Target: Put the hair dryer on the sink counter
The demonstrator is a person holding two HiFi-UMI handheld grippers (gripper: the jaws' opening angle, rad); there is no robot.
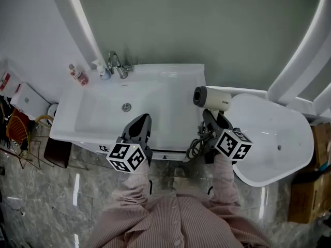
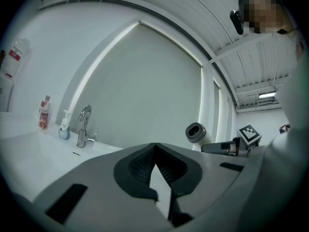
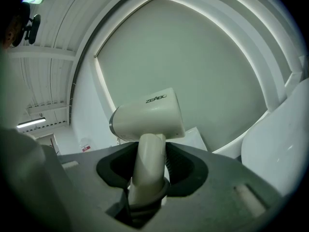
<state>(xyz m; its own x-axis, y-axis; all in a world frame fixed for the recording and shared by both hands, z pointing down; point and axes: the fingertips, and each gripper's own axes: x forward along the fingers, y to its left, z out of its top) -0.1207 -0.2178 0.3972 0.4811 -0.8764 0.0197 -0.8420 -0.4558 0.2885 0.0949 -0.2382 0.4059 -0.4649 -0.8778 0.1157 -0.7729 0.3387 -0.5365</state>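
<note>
The cream hair dryer (image 1: pixel 212 97) (image 3: pixel 147 115) hangs in the air just past the right end of the white sink counter (image 1: pixel 176 81), nozzle toward the basin. My right gripper (image 1: pixel 212 117) (image 3: pixel 149 178) is shut on its handle, the barrel sticking out above the jaws. Its dark cord (image 1: pixel 196 146) dangles in loops below the counter front. My left gripper (image 1: pixel 140 124) (image 2: pixel 155 168) hovers over the counter's front edge, shut with nothing in it. The left gripper view also shows the hair dryer (image 2: pixel 197 133) and the right gripper (image 2: pixel 231 147) off to the right.
A chrome faucet (image 1: pixel 118 65) (image 2: pixel 83 127), a soap dispenser (image 1: pixel 103 71) (image 2: pixel 64 127) and a red-labelled bottle (image 1: pixel 78 75) (image 2: pixel 44 112) stand at the counter's back left. A white bathtub (image 1: pixel 274 138) (image 3: pixel 280 144) lies right of the sink. A cardboard box (image 1: pixel 307 190) sits on the floor at far right.
</note>
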